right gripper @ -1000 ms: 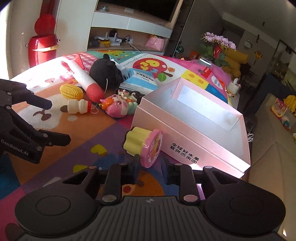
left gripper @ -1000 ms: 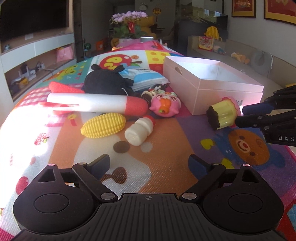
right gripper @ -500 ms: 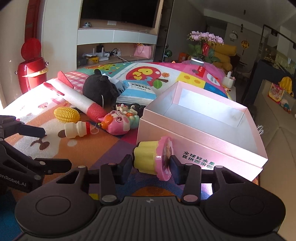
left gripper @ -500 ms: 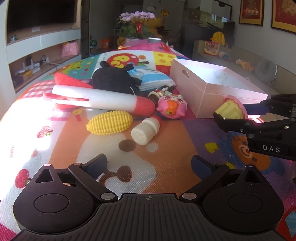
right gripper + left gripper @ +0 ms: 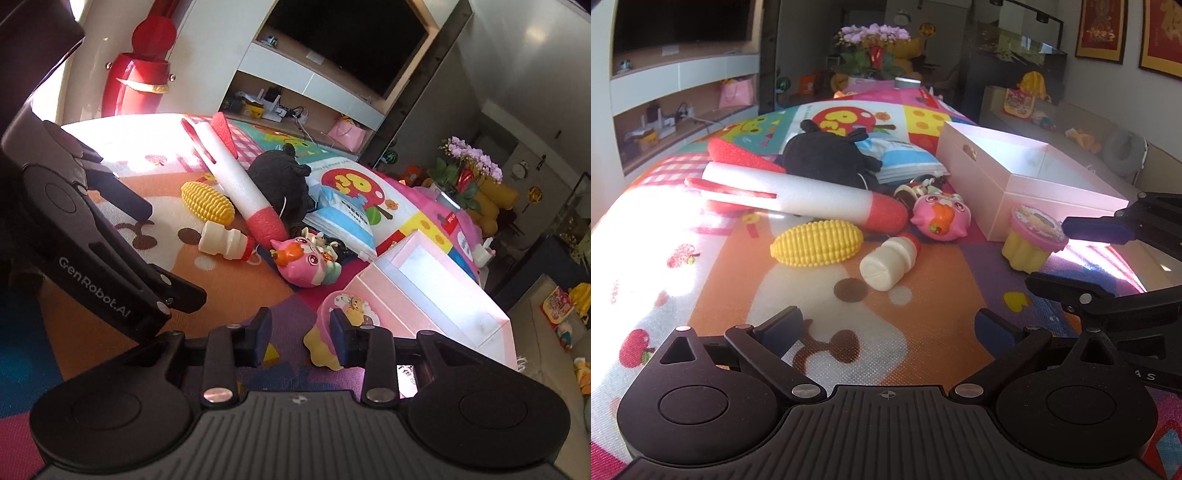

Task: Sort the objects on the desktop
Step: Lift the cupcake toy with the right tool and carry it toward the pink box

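**Cupcake toy between the right gripper's opening jaws, box just beyond**

We see the right gripper [image 5: 299, 334] with its jaws opening. The yellow cupcake toy [image 5: 1032, 240] with a pink printed top stands upright on the tabletop [image 5: 923, 325], between the two blue pads. In the right wrist view the right-hand pad lies against the toy's pink rim, while the left-hand pad stands clear of it with play mat showing in the gap, so we judge the toy unclamped. The open pink box [image 5: 436, 295] lies just ahead and to the right of this gripper, its near wall just beside the toy. Any lift into the box would therefore run forward and rightward over that wall.

Our left gripper [image 5: 886, 328] hangs wide with nothing between its pads. The white bottle toy [image 5: 888, 266] lies straight ahead of it, its long axis running away and to the right, red cap at the far end. The toy corn [image 5: 816, 243] lies just left of the bottle, long axis crosswise. We judge the left gripper nearer to both, the right nearer to the cupcake.
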### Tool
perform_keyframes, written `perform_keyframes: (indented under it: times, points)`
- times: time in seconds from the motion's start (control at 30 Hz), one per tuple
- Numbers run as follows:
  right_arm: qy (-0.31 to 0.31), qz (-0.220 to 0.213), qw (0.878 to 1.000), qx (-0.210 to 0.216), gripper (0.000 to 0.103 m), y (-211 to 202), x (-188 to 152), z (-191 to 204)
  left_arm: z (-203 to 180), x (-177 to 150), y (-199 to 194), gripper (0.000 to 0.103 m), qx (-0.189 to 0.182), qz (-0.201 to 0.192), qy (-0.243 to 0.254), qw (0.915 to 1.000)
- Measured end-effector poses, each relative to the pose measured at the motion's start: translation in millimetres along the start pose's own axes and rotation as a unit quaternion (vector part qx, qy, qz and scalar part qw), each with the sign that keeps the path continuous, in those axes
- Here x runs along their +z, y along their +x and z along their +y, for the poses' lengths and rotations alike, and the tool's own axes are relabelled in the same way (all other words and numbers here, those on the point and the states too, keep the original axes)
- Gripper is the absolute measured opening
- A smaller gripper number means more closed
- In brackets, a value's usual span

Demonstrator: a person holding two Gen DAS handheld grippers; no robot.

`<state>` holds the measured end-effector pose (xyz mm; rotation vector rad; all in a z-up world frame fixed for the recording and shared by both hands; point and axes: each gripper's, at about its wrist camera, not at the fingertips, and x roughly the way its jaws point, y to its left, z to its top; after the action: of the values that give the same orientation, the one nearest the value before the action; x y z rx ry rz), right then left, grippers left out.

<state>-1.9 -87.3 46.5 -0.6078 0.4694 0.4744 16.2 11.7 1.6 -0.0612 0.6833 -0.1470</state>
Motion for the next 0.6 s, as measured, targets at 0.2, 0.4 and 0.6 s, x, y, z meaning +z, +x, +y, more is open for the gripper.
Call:
perform_keyframes:
  times: [0.2,0.4,0.6]
  points:
    - [0.136,-0.003,0.99,-0.029,0.083,-19,-27,-40,-7,1,2,0.102,0.013,0.007,0.019,0.9997]
    - [0.331,-0.014,0.938,-0.099,0.096,-15,-51,-117,-11,0,5,0.102,0.024,0.014,0.033,0.9991]
    - [0.421,-0.031,0.891,-0.167,0.089,16,-67,-166,-11,0,5,0.103,0.021,0.014,0.033,0.9992]
